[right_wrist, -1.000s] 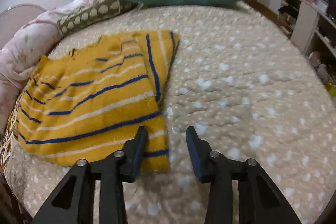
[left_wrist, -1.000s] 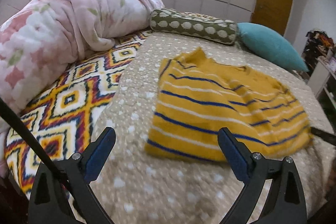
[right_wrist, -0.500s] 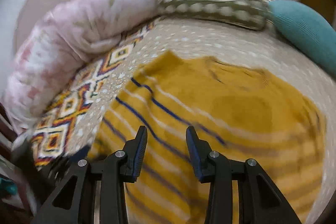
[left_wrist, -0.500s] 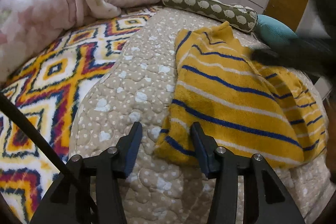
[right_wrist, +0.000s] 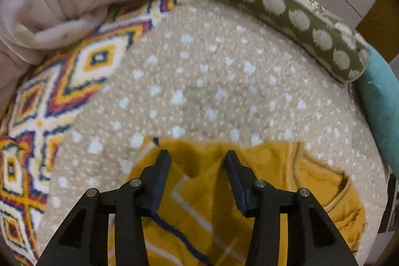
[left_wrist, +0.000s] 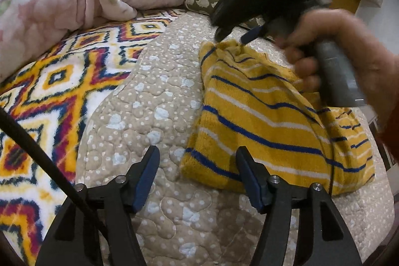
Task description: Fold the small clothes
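So both jaws just widened: left hand-held gripper (left_wrist: 197, 175) straddles the yellow striped sweater's (left_wrist: 261, 116) corner, right hand-held gripper (right_wrist: 197, 178) hovers over its top edge, neither gripping.

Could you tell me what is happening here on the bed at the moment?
A person is folding a small yellow striped sweater that lies on the beige quilt, a gripper in each hand. The left gripper sits low at the sweater's near corner; its jaws have just been opening and straddle the hem without pinching it. The right gripper, held in the right hand, is at the far corner near the collar, jaws also just opening over the cloth.
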Tool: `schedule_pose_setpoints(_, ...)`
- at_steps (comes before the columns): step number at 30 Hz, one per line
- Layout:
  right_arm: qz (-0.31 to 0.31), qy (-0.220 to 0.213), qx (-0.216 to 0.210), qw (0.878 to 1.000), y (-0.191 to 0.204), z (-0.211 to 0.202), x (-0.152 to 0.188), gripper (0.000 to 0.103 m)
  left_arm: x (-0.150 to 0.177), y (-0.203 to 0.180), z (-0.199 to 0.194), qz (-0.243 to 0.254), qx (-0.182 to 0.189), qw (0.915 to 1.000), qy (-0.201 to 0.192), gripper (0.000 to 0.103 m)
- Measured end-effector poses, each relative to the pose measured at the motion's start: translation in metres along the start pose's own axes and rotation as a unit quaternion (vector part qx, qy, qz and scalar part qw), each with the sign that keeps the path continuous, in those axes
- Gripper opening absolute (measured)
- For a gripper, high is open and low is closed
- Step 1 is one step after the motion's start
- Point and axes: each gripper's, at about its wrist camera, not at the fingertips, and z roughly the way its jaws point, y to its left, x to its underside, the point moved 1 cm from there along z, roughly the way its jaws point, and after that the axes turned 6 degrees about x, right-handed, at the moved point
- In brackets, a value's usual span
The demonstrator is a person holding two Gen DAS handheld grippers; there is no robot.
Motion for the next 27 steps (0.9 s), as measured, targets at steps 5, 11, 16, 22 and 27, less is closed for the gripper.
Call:
schedule_pose_setpoints(5,0.027,-0.048,-0.05,0.997,-0.036,-0.066,0.028,0.05,-0.001,-0.003,0.001,0.005,-0.006,1.0,0.002,0.067)
schedule_pose_setpoints(11,0.065,-0.061,-0.056,0.994,-0.12,-0.119,0.141,0.05,-0.003,-0.004,-0.008,0.003,0.008,0.9999,-0.01,0.068)
schedule_pose_setpoints(16,0.11,-0.059,0.009,0.992,-0.193,-0.126,0.238,0.05,-0.016,-0.022,-0.043,-0.017,0.037,0.9984,-0.04,0.071)
schedule_pose_setpoints(22,0.142,-0.07,-0.006,0.987,-0.222,-0.113,0.287,0.05,-0.042,-0.097,0.001,0.126,-0.01,0.992,0.007,0.071)
schedule_pose_setpoints(27,0.147,-0.048,0.031,0.988,-0.234,-0.074,0.296,0.047,-0.041,-0.099,0.05,0.15,-0.081,0.9838,0.055,0.072)
